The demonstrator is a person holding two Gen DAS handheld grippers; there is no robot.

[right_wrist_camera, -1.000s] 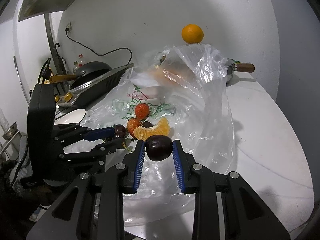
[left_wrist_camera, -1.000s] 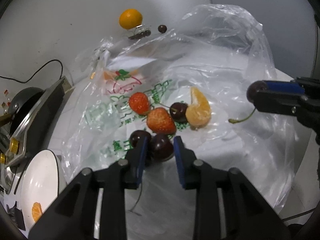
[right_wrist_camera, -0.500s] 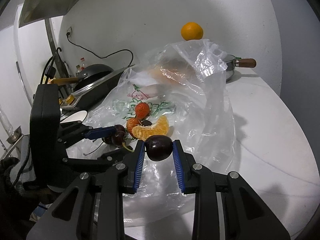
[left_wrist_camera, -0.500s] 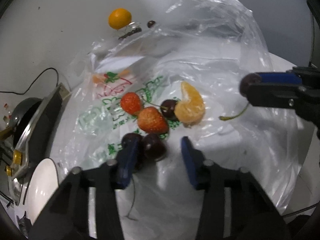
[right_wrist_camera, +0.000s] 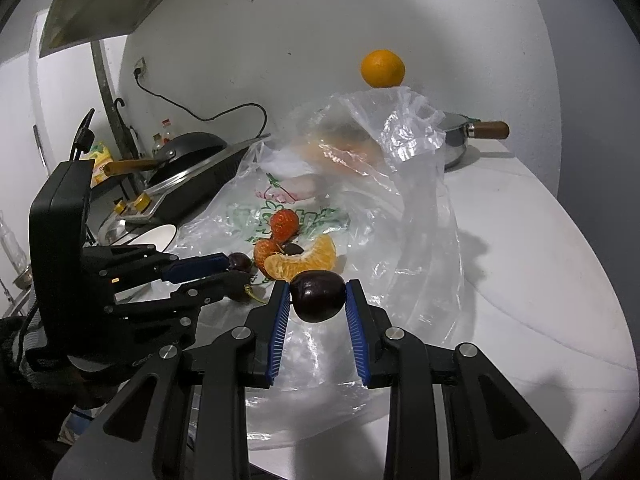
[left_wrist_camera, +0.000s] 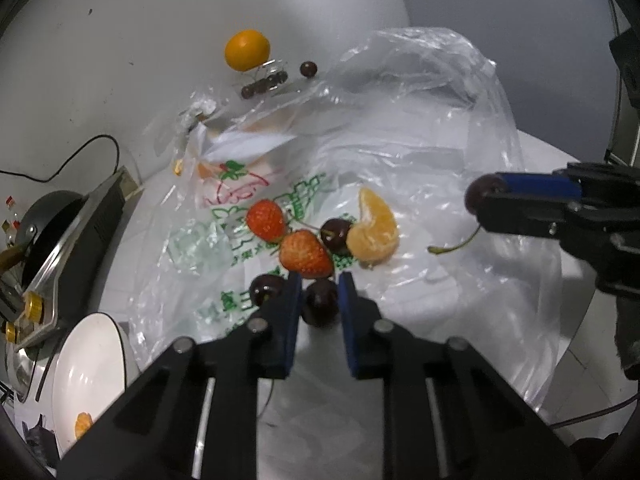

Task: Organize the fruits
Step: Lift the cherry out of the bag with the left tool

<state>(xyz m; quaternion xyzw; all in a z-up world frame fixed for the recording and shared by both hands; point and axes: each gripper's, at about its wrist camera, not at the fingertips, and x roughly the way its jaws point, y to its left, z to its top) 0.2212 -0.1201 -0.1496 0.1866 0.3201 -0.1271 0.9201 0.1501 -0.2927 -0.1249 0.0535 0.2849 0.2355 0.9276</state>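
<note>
Your left tool had just closed its blue pads on a glossy dark cherry lying on the crinkled clear plastic bag, beside two red strawberries. Your right tool gripped another dark round cherry above the white surface.

Beyond the fingers lies a crinkled, glossy clear plastic bag (printed green and red). Between them sits a shiny dark cherry. The worktop looks smooth and white.
</note>
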